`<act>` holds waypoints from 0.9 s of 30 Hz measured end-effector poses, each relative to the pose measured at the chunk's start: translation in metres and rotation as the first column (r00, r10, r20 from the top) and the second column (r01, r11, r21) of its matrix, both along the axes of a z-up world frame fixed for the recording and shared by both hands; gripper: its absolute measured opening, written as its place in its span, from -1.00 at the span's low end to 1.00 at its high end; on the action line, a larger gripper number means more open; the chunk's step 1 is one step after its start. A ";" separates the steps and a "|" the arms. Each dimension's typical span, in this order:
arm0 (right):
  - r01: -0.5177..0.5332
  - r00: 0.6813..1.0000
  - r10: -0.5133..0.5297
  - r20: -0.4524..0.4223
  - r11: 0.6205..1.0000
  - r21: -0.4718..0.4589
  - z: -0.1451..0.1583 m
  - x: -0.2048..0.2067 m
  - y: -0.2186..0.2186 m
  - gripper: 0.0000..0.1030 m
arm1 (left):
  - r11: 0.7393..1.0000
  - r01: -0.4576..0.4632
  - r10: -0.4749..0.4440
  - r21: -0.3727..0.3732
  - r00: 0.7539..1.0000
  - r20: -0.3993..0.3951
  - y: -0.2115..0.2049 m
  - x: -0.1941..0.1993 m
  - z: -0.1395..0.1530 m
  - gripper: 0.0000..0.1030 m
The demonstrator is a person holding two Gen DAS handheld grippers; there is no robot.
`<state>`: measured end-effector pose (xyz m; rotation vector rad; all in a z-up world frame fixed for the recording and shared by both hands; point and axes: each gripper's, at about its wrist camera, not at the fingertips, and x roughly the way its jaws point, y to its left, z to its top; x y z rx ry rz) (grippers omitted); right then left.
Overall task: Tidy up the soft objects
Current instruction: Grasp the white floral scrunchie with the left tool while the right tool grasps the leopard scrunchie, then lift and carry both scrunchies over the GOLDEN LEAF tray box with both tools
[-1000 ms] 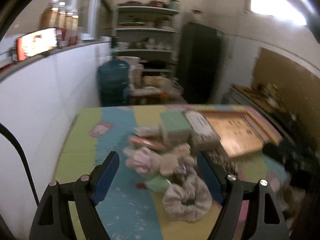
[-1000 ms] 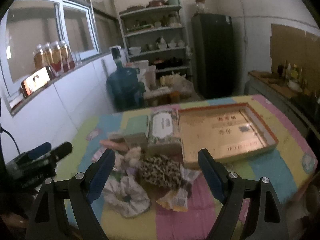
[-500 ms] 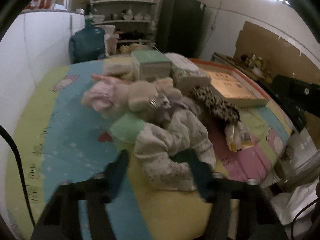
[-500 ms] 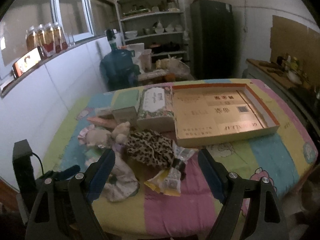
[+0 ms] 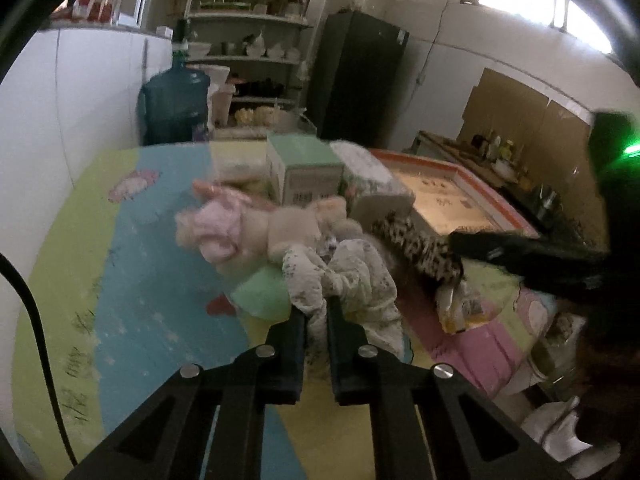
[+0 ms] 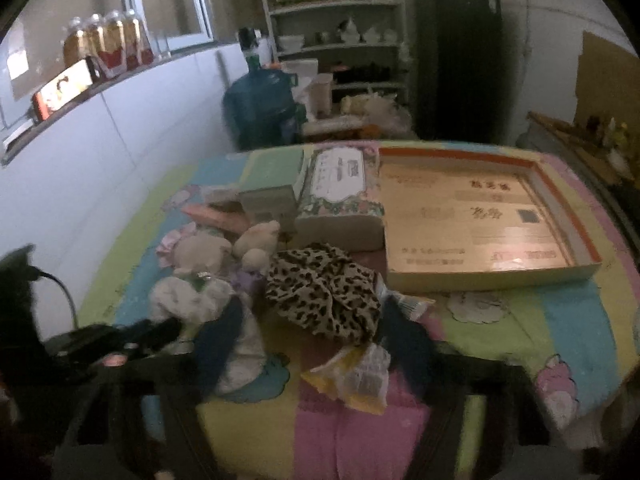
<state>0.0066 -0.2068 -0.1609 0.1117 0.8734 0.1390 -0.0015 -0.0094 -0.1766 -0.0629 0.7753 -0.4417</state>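
Crowding the colourful bench (image 6: 560, 320) are a plush bear (image 6: 204, 252), a leopard-print scrunchie (image 6: 324, 292), a snack packet (image 6: 356, 380), a green box (image 6: 272, 184), a tissue pack (image 6: 340, 200) and an open shallow carton (image 6: 476, 216); its printing is too blurred to read. The left hand-held gripper (image 5: 318, 312) is clamped on the white floral scrunchie (image 5: 352, 280), a puffy ring with small dark sprigs, lying at the pile's near edge. The right hand-held gripper (image 6: 312, 344) has its fingers apart, flanking the leopard-print scrunchie; motion blur smears them.
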 end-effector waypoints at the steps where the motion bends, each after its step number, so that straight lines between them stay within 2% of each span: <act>1: -0.008 1.000 0.008 -0.020 1.000 0.004 -0.006 0.007 0.000 0.01 | 1.000 -0.006 0.006 -0.004 1.000 0.011 0.002 -0.001 0.005 -0.80; 6: -0.042 0.996 0.039 -0.076 0.998 -0.037 -0.025 0.027 0.005 0.01 | 1.000 -0.026 0.027 -0.011 0.999 0.038 0.007 0.001 0.021 -0.80; 7: -0.050 0.995 0.046 -0.088 0.998 -0.047 -0.029 0.029 0.006 -0.06 | 0.999 -0.033 0.034 -0.015 0.999 0.039 0.008 0.002 0.023 -0.80; 9: -0.068 0.992 0.062 -0.109 0.996 -0.051 -0.034 0.032 0.008 -0.44 | 0.999 -0.043 0.044 -0.021 0.998 0.040 0.009 0.003 0.025 -0.80; 10: -0.080 0.989 0.074 -0.124 0.996 -0.046 -0.036 0.033 0.008 -0.73 | 0.998 -0.049 0.050 -0.025 0.998 0.040 0.010 0.005 0.027 -0.80; 13: -0.083 0.989 0.081 -0.126 0.996 -0.016 -0.036 0.031 0.006 -0.89 | 0.997 -0.061 0.062 -0.036 0.997 0.042 0.014 0.007 0.031 -0.80; 17: -0.057 0.995 0.059 -0.085 0.998 0.028 -0.024 0.026 -0.003 -0.94 | 0.996 -0.069 0.071 -0.049 0.996 0.053 0.015 0.010 0.040 -0.80; 24: -0.058 0.998 0.059 -0.025 0.997 0.046 0.003 0.021 -0.005 -0.94 | 0.996 -0.053 0.057 -0.066 0.996 0.074 0.009 0.017 0.055 -0.80; 25: -0.068 0.997 0.070 -0.031 0.997 0.048 0.003 0.021 -0.004 -0.88 | 0.997 -0.050 0.055 -0.067 0.996 0.077 0.008 0.018 0.057 -0.80; 27: -0.073 0.996 0.074 -0.044 0.997 0.036 0.000 0.022 -0.001 -0.53 | 0.997 -0.048 0.054 -0.066 0.995 0.082 0.006 0.019 0.059 -0.80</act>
